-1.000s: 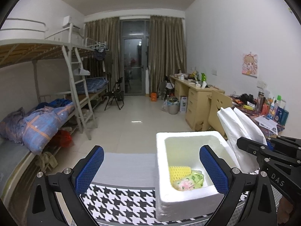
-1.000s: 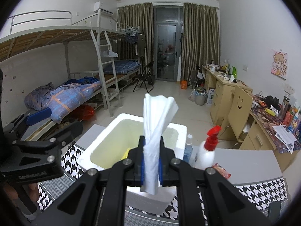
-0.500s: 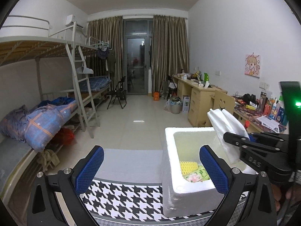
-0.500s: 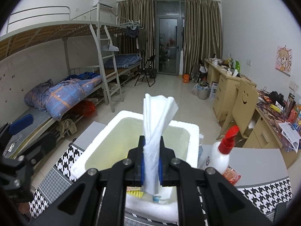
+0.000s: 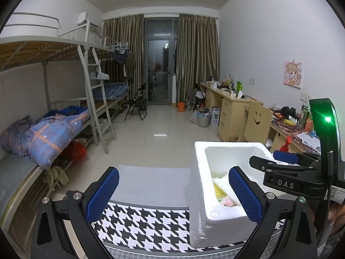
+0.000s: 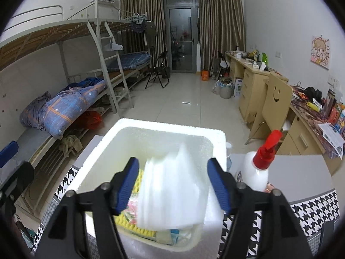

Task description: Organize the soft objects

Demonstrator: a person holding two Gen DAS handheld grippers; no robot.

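Houndstooth tabletop (image 5: 148, 222), foam box (image 6: 170, 127), bunk-bed dorm room; right gripper (image 6: 172, 185) opening, left gripper (image 5: 172, 194) apart

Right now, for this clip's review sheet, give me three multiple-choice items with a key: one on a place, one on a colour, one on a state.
1. Where is the white foam sheet?
A. over the open foam box
B. on the desk chair
C. on the bunk bed

2. What colour is the spray bottle cap?
A. green
B. red
C. blue

3. How do the right gripper jaws stand?
A. clamped on the sheet
B. clamped on the bottle
C. apart, clear of the sheet

Key: 1 A, the sheet hangs blurred inside the box's rim. 2 B, a red trigger top on a white body. 3 C, the jaws are opening, with gaps on both sides of the sheet.
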